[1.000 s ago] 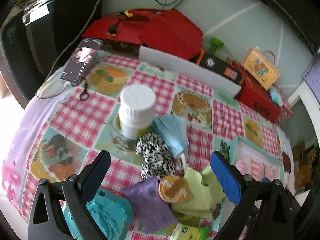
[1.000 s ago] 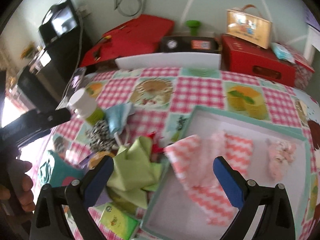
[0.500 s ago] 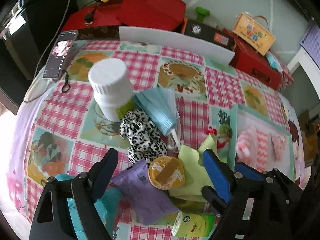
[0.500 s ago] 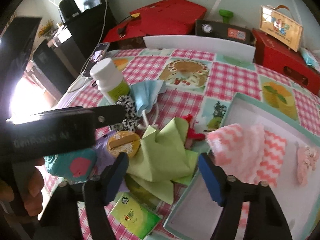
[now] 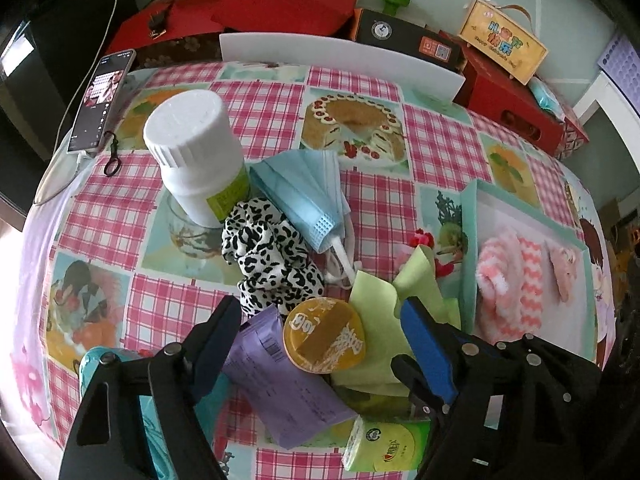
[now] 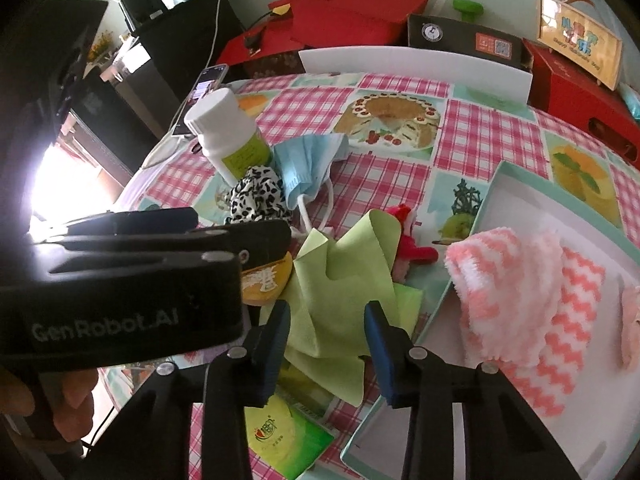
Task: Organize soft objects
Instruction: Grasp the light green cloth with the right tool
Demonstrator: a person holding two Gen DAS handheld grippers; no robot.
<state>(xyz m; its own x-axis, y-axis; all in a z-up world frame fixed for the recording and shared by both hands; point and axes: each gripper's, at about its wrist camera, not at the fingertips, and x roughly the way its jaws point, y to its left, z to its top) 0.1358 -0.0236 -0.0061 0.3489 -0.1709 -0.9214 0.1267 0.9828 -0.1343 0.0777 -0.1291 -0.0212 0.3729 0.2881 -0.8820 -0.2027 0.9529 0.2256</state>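
While the right gripper point(image 6: 326, 342) was closing its jaws around the green cloth point(image 6: 340, 280) lying at nine o'clock of the tray point(image 6: 520, 184), not yet pinching, the left gripper point(image 5: 320, 328), narrowing over the round tin point(image 5: 324, 340), held nothing; lifting likely followed.

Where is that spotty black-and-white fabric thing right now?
The leopard-print scrunchie lies mid-table in the left wrist view, against the white bottle's base, with the blue face mask to its right and the round yellow lid just below.
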